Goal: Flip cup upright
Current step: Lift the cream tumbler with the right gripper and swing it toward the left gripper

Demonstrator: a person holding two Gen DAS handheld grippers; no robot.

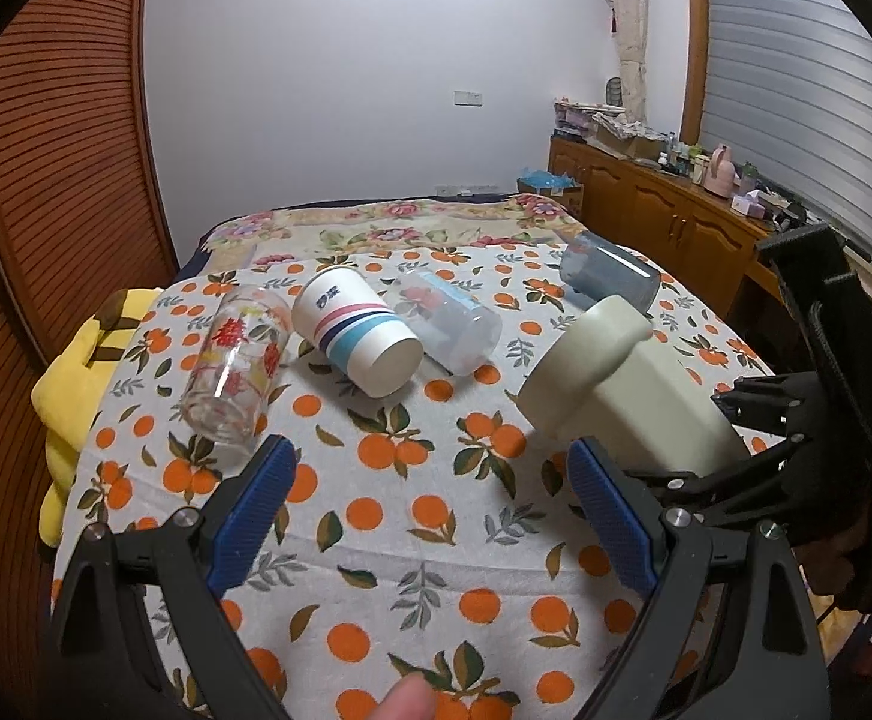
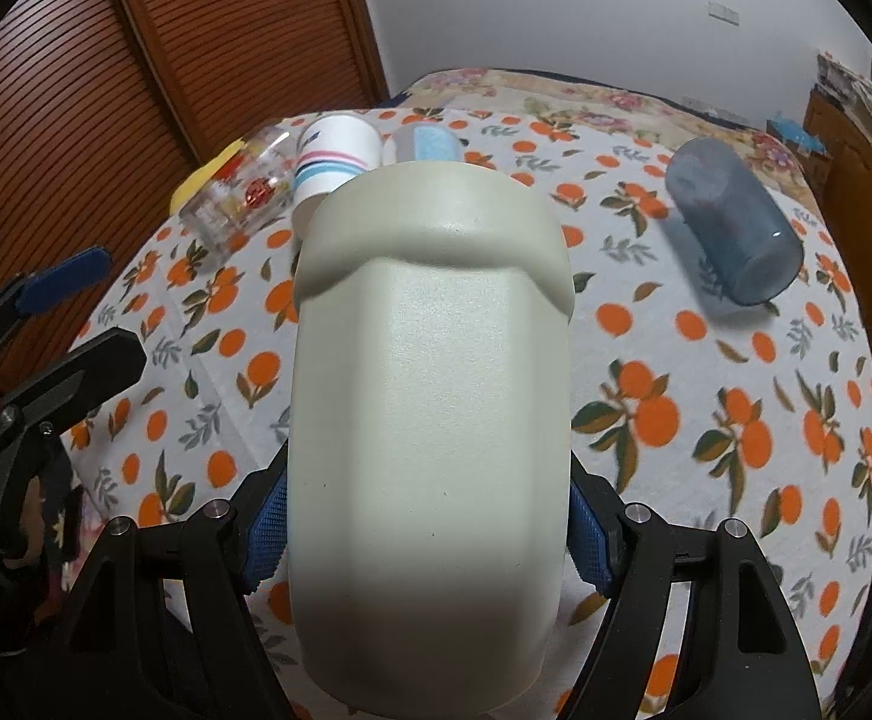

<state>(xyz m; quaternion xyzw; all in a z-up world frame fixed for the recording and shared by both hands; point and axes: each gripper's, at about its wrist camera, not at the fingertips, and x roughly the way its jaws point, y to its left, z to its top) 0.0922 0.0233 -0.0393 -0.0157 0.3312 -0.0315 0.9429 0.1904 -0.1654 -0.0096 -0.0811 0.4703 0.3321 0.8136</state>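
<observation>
Gripping the pale cup [image 2: 430,420] across its stiff, smooth, likely slippery lower body, our right tongs [image 2: 427,531] hold it mid-frame while our left tongs [image 1: 436,516] gape empty.

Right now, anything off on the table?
Four cups lie on their sides: glass, paper cup, clear tumbler, grey tumbler. Right gripper holds the cream cup off the cloth. No spills.

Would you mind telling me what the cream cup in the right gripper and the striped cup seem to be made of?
Cream cup: probably matte ceramic or plastic; opaque, with a faint speckled sheen. Striped cup: likely paper; thin, white, printed bands.
</observation>
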